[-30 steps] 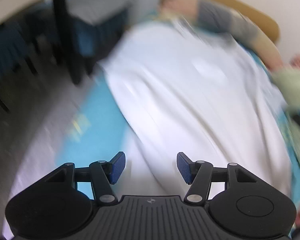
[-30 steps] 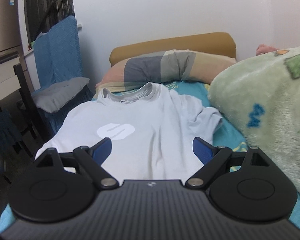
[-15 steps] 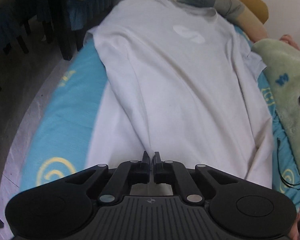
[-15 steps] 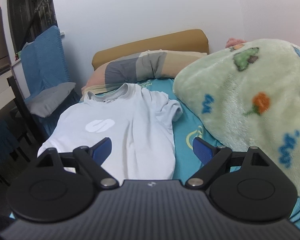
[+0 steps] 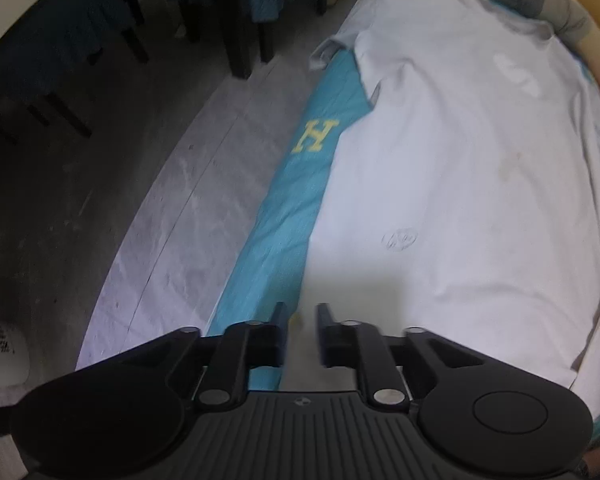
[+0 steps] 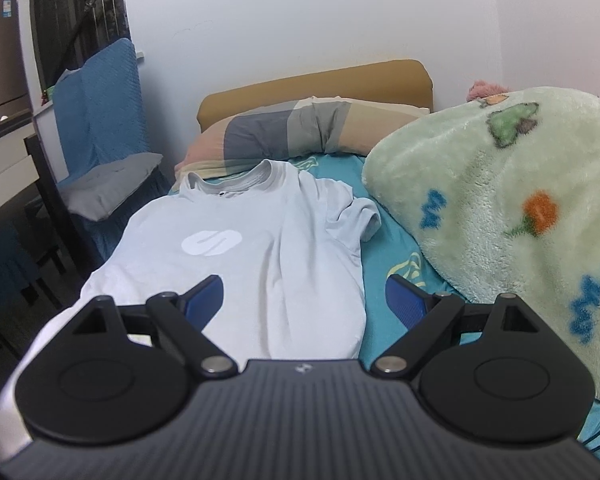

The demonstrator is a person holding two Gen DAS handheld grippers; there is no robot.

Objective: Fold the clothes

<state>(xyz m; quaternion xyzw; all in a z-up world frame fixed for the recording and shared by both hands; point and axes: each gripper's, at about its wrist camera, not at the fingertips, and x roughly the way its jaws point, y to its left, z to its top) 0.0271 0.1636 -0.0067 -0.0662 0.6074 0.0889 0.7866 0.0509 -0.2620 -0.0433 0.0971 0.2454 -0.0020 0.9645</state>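
Overall, shirt lies flat on bed, unfolded; left claw slightly parted at hem, right claw wide apart.

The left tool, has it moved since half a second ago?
Yes. The left tool has shifted toward the floor-side edge of the bed by the T-shirt's hem corner, and its jaws, pinched shut before, now stand slightly apart.
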